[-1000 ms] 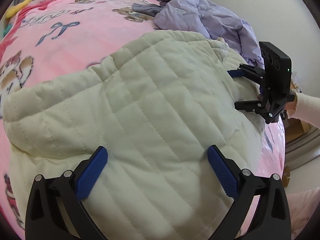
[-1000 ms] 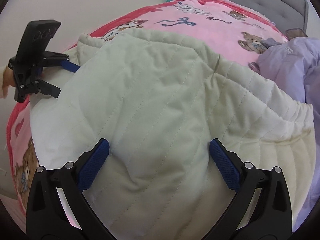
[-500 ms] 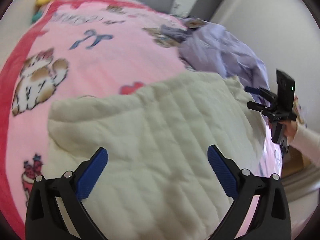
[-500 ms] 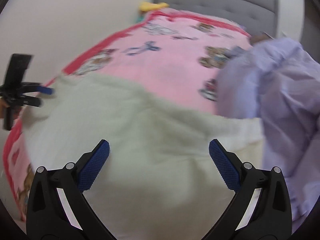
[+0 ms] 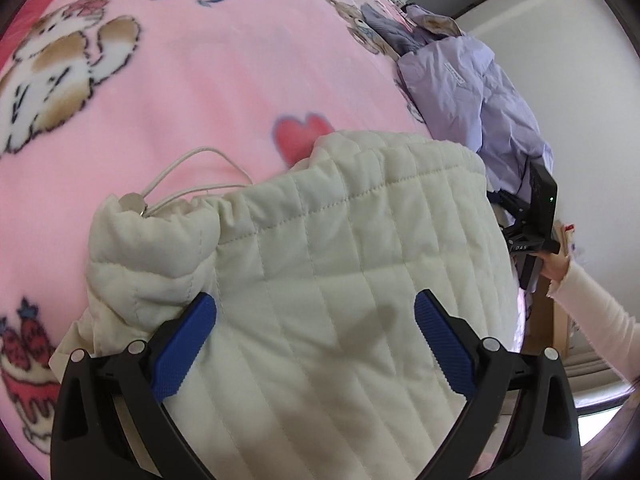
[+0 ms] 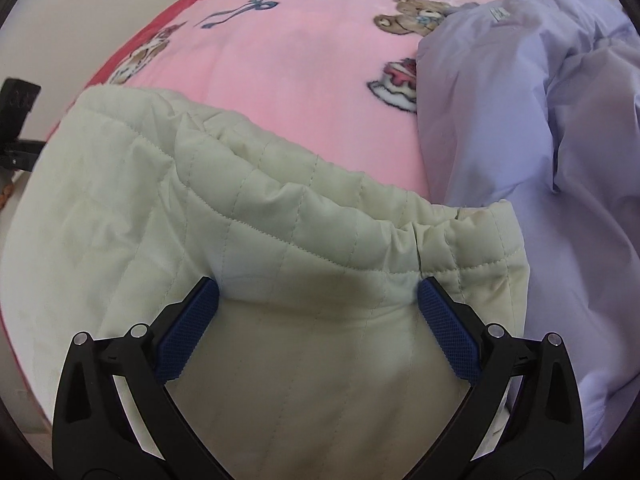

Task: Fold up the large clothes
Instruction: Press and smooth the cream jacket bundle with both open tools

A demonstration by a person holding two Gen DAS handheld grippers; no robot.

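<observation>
A cream quilted jacket [image 5: 340, 264] lies folded on the pink bed blanket [image 5: 200, 92]. Its white drawstring cord [image 5: 188, 168] trails onto the blanket at the jacket's left corner. My left gripper [image 5: 316, 344] is open, low over the jacket's near part, blue pads on either side of the quilting. My right gripper [image 6: 318, 328] is open over the jacket [image 6: 200, 208], its pads beside the gathered hem. The right gripper also shows in the left wrist view [image 5: 532, 220] at the jacket's far right edge. The left gripper's body shows in the right wrist view [image 6: 16, 120] at the far left.
A lilac garment [image 6: 540, 140] lies crumpled on the bed right of the jacket, touching its edge; it also shows in the left wrist view [image 5: 472, 92]. The blanket [image 6: 300, 72] has a red border at the left. A wall stands beyond the bed's right side.
Both grippers dropped closer to the jacket after swinging up and back. The jacket now looks more compact, with its hem and cord in view at the far edge.
</observation>
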